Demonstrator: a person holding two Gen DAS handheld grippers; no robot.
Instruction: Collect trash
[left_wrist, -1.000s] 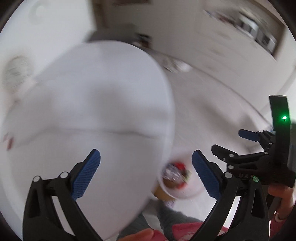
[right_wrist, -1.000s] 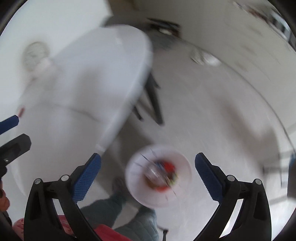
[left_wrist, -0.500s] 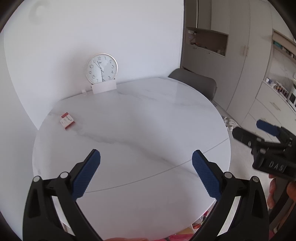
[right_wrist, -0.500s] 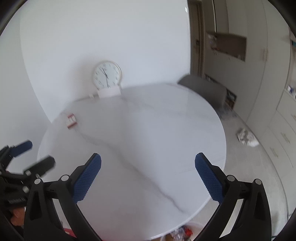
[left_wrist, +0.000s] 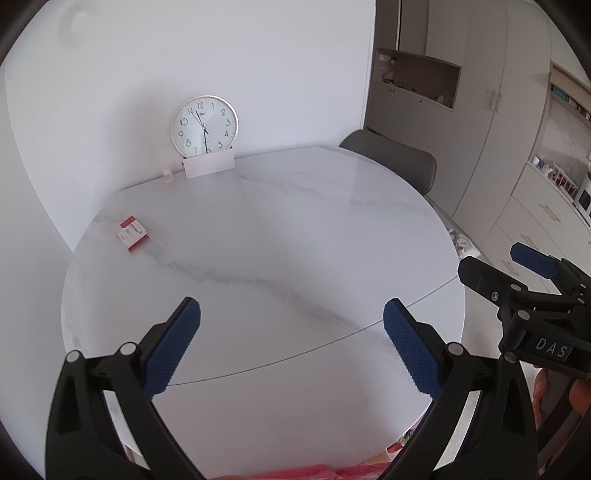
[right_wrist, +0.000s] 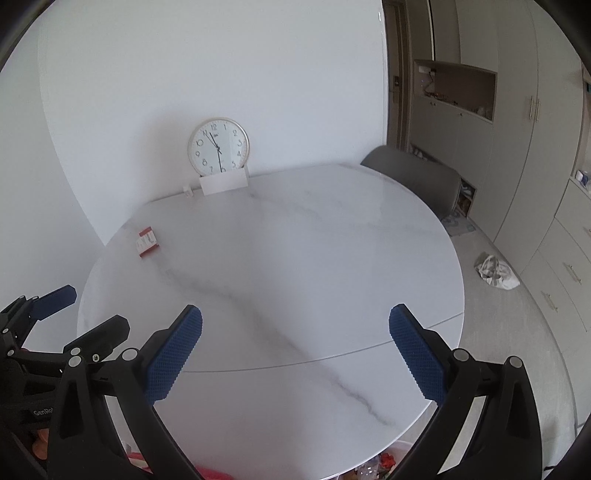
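Jaws on my left gripper (left_wrist: 291, 343) and right gripper (right_wrist: 295, 349) stand wide apart, holding nothing, above the near edge of the round white marble worktop (left_wrist: 295, 236). Well beyond, at its far left, lies a small red-and-white cardboard box (left_wrist: 134, 233); a round white clock (right_wrist: 218, 147) leans against the wall.

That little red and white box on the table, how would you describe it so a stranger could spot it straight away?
Start at the round white marble table and find the wall clock propped at its far edge. Come forward and left from the clock, towards the table's left rim, to the small red and white box lying flat. It is the only coloured thing on the tabletop; the card below the clock is plain white.
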